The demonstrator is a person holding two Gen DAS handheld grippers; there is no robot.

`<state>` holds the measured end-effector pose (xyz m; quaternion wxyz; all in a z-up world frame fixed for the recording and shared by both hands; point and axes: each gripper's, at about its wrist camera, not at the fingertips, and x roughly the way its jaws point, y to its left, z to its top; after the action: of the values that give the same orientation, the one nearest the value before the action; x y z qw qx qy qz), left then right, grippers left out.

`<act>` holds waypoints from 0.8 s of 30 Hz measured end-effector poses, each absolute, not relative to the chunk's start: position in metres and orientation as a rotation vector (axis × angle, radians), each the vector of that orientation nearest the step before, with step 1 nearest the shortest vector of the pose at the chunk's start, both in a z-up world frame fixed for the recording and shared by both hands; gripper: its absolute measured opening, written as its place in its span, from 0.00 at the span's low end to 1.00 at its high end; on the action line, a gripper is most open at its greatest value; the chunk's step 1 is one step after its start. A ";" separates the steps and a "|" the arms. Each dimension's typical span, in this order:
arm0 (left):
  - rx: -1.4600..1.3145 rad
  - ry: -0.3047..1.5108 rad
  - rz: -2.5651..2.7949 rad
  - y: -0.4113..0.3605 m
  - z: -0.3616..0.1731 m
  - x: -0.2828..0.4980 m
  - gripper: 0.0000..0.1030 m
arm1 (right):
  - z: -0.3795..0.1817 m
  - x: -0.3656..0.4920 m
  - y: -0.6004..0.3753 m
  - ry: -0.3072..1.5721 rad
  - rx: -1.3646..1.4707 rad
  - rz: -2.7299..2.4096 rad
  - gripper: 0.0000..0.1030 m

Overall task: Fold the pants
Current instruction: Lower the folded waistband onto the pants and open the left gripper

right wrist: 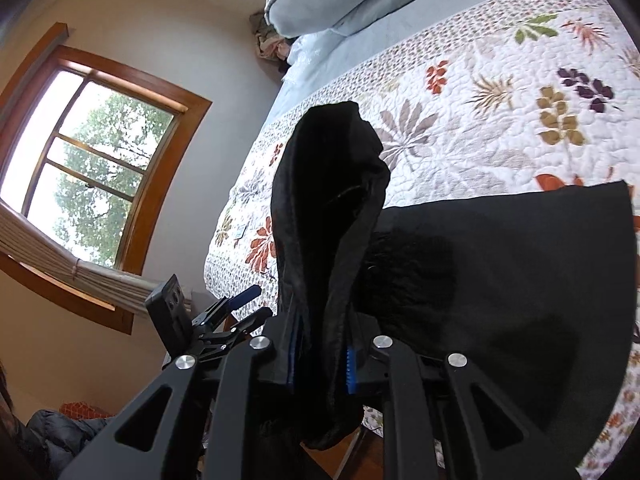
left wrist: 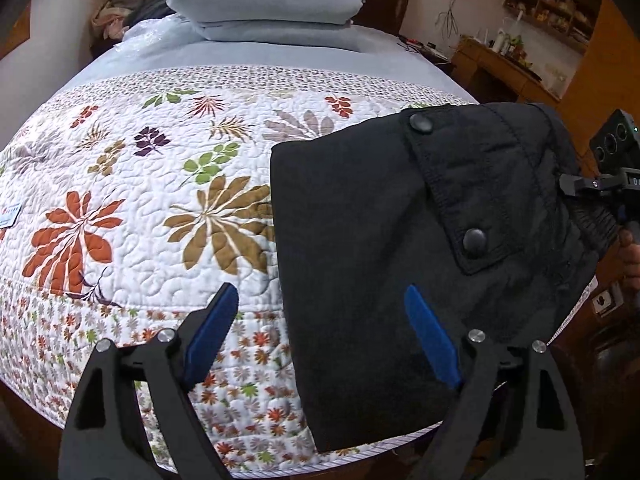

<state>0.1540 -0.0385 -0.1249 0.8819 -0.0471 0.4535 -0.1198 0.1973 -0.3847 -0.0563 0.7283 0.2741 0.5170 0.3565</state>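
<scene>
Black pants (left wrist: 384,280) lie folded near the bed's front right corner, on a quilt (left wrist: 152,208) printed with leaves. Their right side runs out past the quilt's edge and is hard to make out in the dark. In the right wrist view a bunched part of the cloth hides most of the right gripper (right wrist: 320,364), whose jaws are clamped tight on it, only 2 blue pad edges showing. The left gripper (left wrist: 320,332) hangs over the front edge with its jaws spread wide and nothing pressed between them: 1 blue finger (left wrist: 430,336) is over the pants, the other over bare quilt just left of the cloth's straight left edge. Left of the pants the quilt is open up to grey folded bedding (left wrist: 268,4) at the head.
</scene>
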 end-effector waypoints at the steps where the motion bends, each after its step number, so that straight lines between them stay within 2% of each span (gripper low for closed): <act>1: -0.098 0.943 -0.252 -0.040 -0.125 0.155 0.83 | -0.056 0.197 -0.388 1.136 0.607 0.777 0.17; 13: -0.039 0.888 -0.285 -0.077 -0.106 0.170 0.84 | -0.080 0.197 -0.469 1.121 0.670 0.639 0.17; 24: -0.003 0.899 -0.321 -0.107 -0.109 0.177 0.84 | -0.097 0.192 -0.495 1.129 0.696 0.585 0.17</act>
<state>0.1771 -0.1066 -0.1095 0.8882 -0.0017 0.4327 -0.1543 0.1918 -0.4947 -0.0971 0.7487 0.3182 0.5162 0.2677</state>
